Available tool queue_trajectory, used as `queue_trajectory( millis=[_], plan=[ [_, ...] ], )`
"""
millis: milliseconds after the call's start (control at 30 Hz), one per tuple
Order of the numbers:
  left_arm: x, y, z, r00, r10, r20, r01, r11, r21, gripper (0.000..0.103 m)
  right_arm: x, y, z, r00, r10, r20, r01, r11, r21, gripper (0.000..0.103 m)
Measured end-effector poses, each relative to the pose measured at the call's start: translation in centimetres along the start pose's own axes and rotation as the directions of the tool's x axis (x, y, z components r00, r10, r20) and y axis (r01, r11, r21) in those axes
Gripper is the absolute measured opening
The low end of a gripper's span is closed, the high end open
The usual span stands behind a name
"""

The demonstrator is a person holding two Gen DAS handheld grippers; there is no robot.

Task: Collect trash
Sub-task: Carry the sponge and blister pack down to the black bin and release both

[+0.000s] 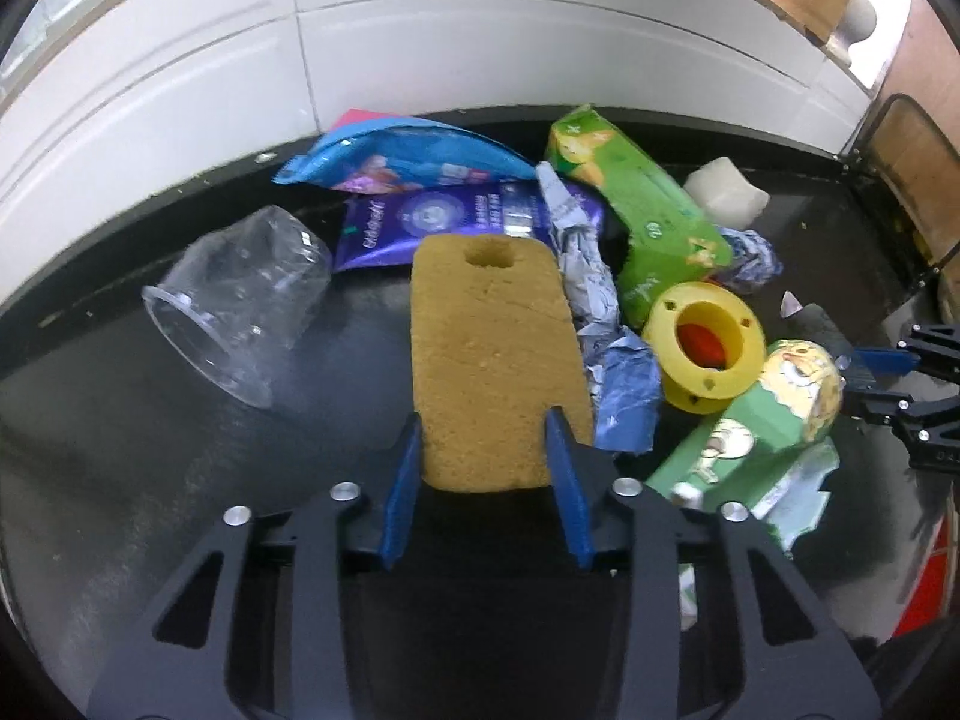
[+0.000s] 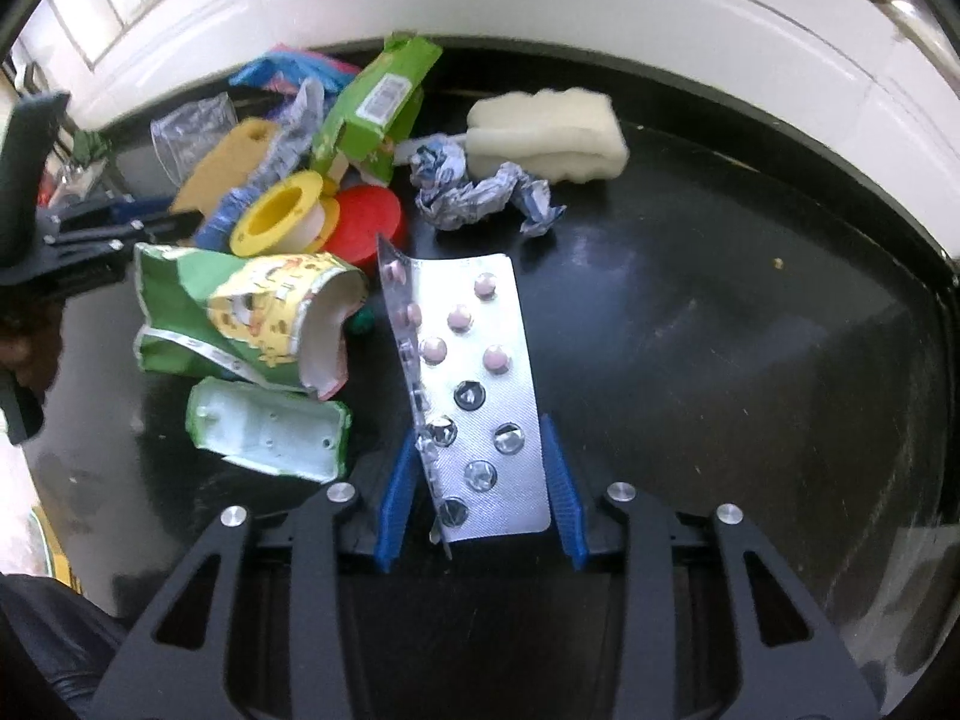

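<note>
Grasping is the step in hand, as I judge it, with each gripper set about one piece of litter on the black tabletop [image 2: 750, 360]; to do it well, each pair of pads should meet its piece squarely across the width and bite before any lift, since a skewed hold on something light will likely twist it free.

Left gripper [image 1: 486, 438]: its blue fingers [image 1: 403, 480] stand at a middling gap, one on each side of the near end of the yellow-brown sponge [image 1: 492, 354]; both pads lie against the sponge's edges, so I read this as a hold, though how firmly they press I cannot tell; the sponge is soft and would give under a hard squeeze, so a moderate bite should serve. The sponge lies flat, a clear plastic cup [image 1: 240, 312] on its side just beside it on the left of the view and crumpled blue-grey wrappers [image 1: 594, 324] touching its other long edge; those wrappers may drag along when it rises.

Right gripper [image 2: 483, 474]: its fingers [image 2: 561, 480] are likewise narrowed to a middling gap about the near end of a silver blister pack [image 2: 474, 384], which stands tilted, one long edge raised; the left pad meets that raised edge, the right pad sits close by the other, and whether it presses I cannot tell; the foil is thin and could buckle or slip. A torn green carton [image 2: 240, 312] lies just beside it.
</note>
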State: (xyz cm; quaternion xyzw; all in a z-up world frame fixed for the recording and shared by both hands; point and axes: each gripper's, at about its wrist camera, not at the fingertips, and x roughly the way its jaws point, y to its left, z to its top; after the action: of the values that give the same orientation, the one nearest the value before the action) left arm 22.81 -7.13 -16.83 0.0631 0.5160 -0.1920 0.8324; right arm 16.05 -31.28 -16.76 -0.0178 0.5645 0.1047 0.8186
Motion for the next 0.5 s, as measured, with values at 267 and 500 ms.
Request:
queue_trajectory(
  millis=[267,500],
  plan=[
    [-5.2,-0.3,-1.4,0.998,0.032,0.052,-0.029,0.998,-0.063,0.014,-4.5,0.9,-1.3,0.996,0.015,0.089,-0.016,1.0,0.011,0.04],
    [-10.2,0.5,-4.4,0.992,0.104,0.068,-0.096,0.989,-0.116,0.012,-7.3,3.6,-1.9,0.988,0.024,0.15,-0.021,0.999,-0.026,0.04]
  ],
)
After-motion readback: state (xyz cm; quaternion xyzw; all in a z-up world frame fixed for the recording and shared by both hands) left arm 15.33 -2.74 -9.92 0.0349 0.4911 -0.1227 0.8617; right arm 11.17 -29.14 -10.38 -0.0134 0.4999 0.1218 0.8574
